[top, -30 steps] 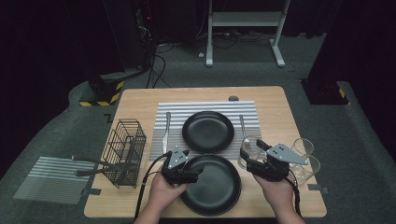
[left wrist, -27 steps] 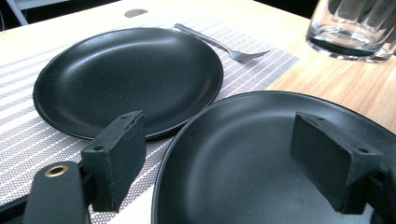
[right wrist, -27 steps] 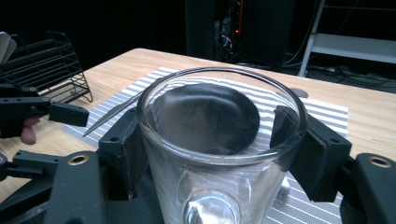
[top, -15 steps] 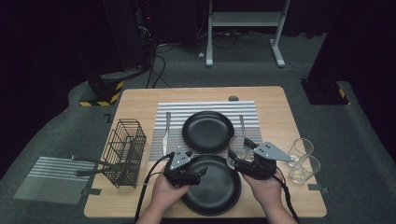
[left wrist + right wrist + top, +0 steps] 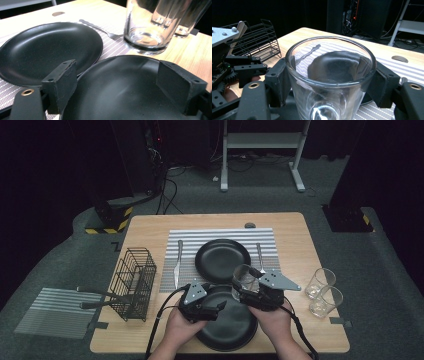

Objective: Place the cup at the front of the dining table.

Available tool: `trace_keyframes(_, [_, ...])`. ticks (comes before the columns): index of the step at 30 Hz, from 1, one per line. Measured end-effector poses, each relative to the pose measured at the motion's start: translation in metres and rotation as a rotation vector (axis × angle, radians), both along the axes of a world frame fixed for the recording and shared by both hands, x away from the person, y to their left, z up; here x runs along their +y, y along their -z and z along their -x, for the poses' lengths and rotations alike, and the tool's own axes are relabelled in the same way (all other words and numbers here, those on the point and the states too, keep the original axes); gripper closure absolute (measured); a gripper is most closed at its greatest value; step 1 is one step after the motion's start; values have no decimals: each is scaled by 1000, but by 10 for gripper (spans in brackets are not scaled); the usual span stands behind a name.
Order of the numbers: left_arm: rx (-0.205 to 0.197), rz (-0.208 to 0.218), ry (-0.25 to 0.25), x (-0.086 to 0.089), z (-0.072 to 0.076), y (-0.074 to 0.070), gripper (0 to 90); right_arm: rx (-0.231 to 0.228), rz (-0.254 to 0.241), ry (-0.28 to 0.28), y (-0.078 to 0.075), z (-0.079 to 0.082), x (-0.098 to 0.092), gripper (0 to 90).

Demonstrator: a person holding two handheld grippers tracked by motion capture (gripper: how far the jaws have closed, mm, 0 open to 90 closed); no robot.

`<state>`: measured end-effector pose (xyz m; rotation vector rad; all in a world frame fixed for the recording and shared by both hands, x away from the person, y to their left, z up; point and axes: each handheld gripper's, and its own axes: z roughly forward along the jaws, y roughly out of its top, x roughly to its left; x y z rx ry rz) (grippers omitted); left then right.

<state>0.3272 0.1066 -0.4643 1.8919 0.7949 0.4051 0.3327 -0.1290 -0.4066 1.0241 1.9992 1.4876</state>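
High view: right gripper (image 5: 243, 287) pinching a glass (image 5: 244, 279) (upright) over the near plate's (image 5: 227, 330) far rim.

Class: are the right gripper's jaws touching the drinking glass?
Touching. In the right gripper view, the right gripper has both jaws pressed against the sides of the glass.

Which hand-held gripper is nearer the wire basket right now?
Left. The left hand-held gripper sits over the near plate, right of the wire basket; the right hand-held gripper, holding a glass, is farther right.
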Motion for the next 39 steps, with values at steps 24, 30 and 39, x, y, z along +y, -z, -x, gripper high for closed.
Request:
trace_keyframes(24, [-7,43,43,-15,-1,0,160,20,15,-49,12,3,29,288])
trace_keyframes(30, [-8,73,36,-15,2,-1,161,24,22,-60,16,5,33,288])
trace_keyframes(39, [-30,62,54,-15,2,0,202,44,18,-67,21,5,37,288])
